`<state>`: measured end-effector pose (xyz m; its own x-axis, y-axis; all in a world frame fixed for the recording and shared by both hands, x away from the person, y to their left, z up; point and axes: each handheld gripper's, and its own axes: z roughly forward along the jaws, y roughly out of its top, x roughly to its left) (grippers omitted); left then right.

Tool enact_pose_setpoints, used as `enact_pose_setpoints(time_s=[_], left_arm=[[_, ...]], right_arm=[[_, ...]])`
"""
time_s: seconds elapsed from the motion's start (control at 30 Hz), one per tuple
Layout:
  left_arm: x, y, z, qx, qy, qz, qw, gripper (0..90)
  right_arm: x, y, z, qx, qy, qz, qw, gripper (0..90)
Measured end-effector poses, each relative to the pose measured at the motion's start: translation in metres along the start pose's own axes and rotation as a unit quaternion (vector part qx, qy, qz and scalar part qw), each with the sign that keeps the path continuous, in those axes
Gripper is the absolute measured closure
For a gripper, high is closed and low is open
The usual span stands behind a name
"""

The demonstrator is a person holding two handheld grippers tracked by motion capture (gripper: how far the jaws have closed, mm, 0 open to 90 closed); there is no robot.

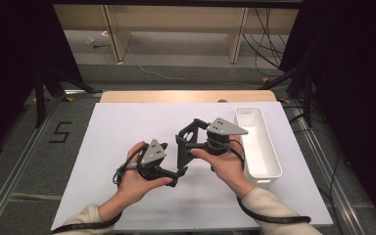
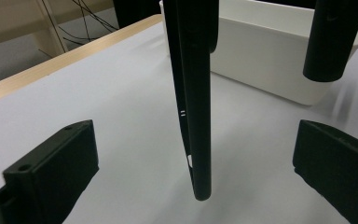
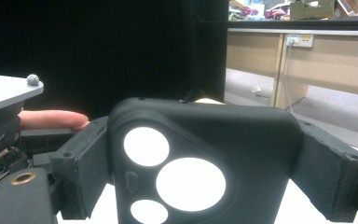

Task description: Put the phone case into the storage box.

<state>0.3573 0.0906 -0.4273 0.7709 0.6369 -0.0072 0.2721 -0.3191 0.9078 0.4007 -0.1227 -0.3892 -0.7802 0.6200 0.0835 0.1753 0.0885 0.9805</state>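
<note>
Right hand-held gripper [image 1: 182, 143] pinches a black phone case [image 1: 185, 147] across its width, holding it upright above the middle of the desk [image 1: 127, 127]. In the right gripper view the case [image 3: 200, 158] sits squarely between the two jaws, its camera cut-outs facing the lens and both jaws pressed on its sides. Left hand-held gripper [image 1: 180, 174] hovers just beside it, nearer the desk's front edge, with its jaws spread wide. In the left gripper view the case [image 2: 193, 93] hangs edge-on between those parted jaws, clear of both. A white bin [image 1: 257, 142] lies along the desk's right edge, just beyond the right hand [image 1: 225, 164]. The left hand [image 1: 134, 178] wraps its gripper from below, near the front edge.
</note>
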Motion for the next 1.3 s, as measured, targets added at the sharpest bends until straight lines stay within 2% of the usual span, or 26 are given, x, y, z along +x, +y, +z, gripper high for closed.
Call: enact_pose_setpoints(time_s=[0.43, 0.9, 1.3], left_arm=[[0.006, -0.009, -0.017, -0.003, 0.002, 0.015, 0.9999, 0.0], [0.011, -0.017, -0.032, -0.007, 0.007, 0.009, 0.9999, 0.0], [0.014, -0.022, -0.037, -0.006, 0.012, 0.004, 0.9999, 0.0]], right_arm=[[-0.003, 0.001, -0.001, 0.001, 0.0, 0.0, 1.0, 14.9], [-0.007, 0.006, -0.006, -0.005, -0.006, 0.002, 1.0, 14.9], [-0.013, 0.012, -0.011, -0.015, -0.014, 0.001, 0.9998, 14.9]])
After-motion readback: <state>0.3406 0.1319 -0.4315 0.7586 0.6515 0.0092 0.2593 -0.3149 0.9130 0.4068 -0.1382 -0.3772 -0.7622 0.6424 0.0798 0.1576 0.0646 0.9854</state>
